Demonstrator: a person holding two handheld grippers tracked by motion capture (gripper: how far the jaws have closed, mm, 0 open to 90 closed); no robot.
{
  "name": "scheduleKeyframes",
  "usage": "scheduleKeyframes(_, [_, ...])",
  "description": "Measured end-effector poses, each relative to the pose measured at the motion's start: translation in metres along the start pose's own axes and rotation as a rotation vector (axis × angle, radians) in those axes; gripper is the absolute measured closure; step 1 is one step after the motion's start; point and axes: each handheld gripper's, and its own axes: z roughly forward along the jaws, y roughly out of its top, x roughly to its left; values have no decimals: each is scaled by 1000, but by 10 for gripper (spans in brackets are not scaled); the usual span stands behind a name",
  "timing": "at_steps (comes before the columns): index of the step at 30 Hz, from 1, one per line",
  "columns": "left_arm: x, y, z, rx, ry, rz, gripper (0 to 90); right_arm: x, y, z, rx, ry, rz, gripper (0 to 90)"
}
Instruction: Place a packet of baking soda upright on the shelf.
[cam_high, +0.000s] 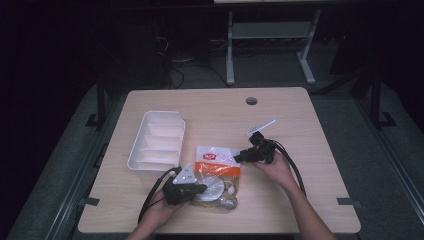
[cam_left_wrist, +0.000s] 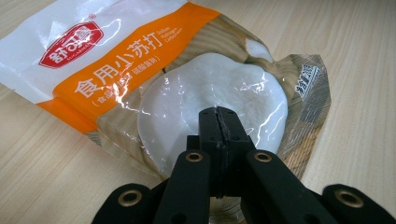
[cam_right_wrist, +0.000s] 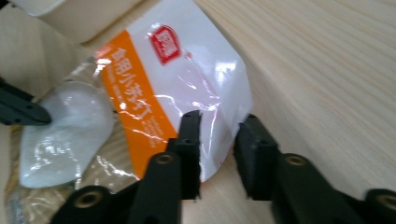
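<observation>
A bag of white powder (cam_high: 216, 159) with a white and orange printed top and a clear window lies flat on the wooden table (cam_high: 300, 150). My left gripper (cam_high: 200, 189) is shut, and its tips (cam_left_wrist: 217, 112) rest on the clear window over the powder (cam_left_wrist: 187, 88). My right gripper (cam_high: 239, 157) comes in from the right. Its jaws (cam_right_wrist: 219, 126) stand apart with the bag's white top corner (cam_right_wrist: 215, 93) between them, and a gap shows between the pads. The left gripper's black tip (cam_right_wrist: 23, 112) lies on the window at the left of the right gripper view.
A white tray (cam_high: 156, 140) with several compartments stands just left of the bag, near its top edge (cam_right_wrist: 70, 14). A round cable hole (cam_high: 251, 101) sits at the table's far edge. Bare tabletop lies to the right and behind.
</observation>
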Motion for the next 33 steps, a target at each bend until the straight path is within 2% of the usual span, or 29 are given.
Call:
scheduleKeyframes(4, [0,0,1,-1,4,3,896,7,2,-5,-19,24,-25,862])
scheduleKeyframes(5, [0,0,1,0,4,4,896,9,3,-9,-44,48,-37,894])
scheduleKeyframes(6, [0,0,1,0,3,3,896,9,3,-9,-44,48,-37,894])
scheduleKeyframes(8, [-1,0,1,0,3,1,896,10,4,-12,-63,82,-31,895])
scheduleKeyframes(10, [-1,0,1,0,4,2,896,9,2,-12,-69,113,-16,890])
scheduleKeyframes(11, [-1,0,1,0,4,2,896,9,2,-12,-69,113,-16,890])
scheduleKeyframes(12, [-1,0,1,0,5,3,896,8,2,-11,-74,126,-8,868])
scheduleKeyframes(13, [-1,0,1,0,5,4,896,5,0,-8,-72,148,18,806])
scheduleKeyframes(15, [-1,0,1,0,7,6,896,4,0,-6,-68,148,28,789])
scheduleKeyframes(16, [-1,0,1,0,6,6,896,3,-1,-2,-43,143,29,754])
scheduleKeyframes(20, [-1,0,1,0,7,8,895,3,-3,7,-2,149,36,748])
scheduleKeyframes(22, [-1,0,1,-2,8,5,890,3,-4,15,19,169,41,743])
scheduleKeyframes(33, [-2,0,1,1,17,12,881,2,-4,31,50,218,84,744])
